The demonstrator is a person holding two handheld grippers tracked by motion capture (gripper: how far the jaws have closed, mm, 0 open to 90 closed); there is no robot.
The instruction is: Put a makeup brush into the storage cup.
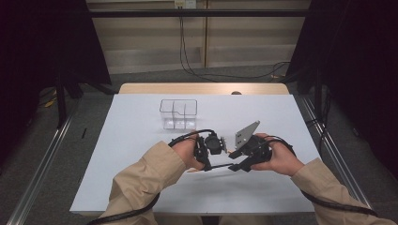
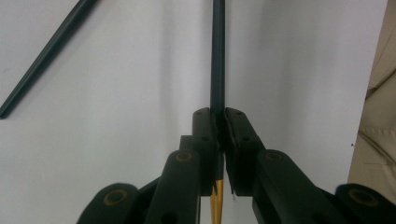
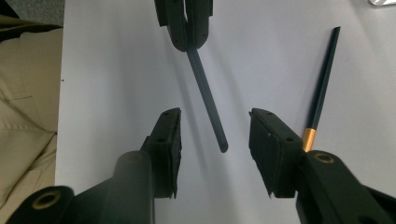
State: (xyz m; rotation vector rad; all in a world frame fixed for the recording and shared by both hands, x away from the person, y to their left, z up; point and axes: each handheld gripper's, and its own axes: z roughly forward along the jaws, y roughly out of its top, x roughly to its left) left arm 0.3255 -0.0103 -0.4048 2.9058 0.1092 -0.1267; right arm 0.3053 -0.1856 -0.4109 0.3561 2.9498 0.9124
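Claws met near desk (image 1: 141,187) centre. Left claw (image 2: 219,140) was clamped on a dark pencil (image 2: 217,56), held just above desk. Right claw (image 3: 215,144) was apart w/ pencil's free end between its pads, not touching. 2nd pencil (image 3: 322,88) lay alongside; clear box (image 1: 178,114) farther back.

One dark green chopstick (image 2: 217,56) is a slim, straight stick with a gold band and tapered tip at one end. It is clamped between the fingers (image 2: 205,140) of the left gripper (image 2: 219,140), its long plain end reaching out level above the white tabletop (image 2: 116,116) into the gap between the right gripper (image 3: 215,154) fingers, untouched. A second matching chopstick (image 3: 322,84) lies flat on the tabletop nearby.
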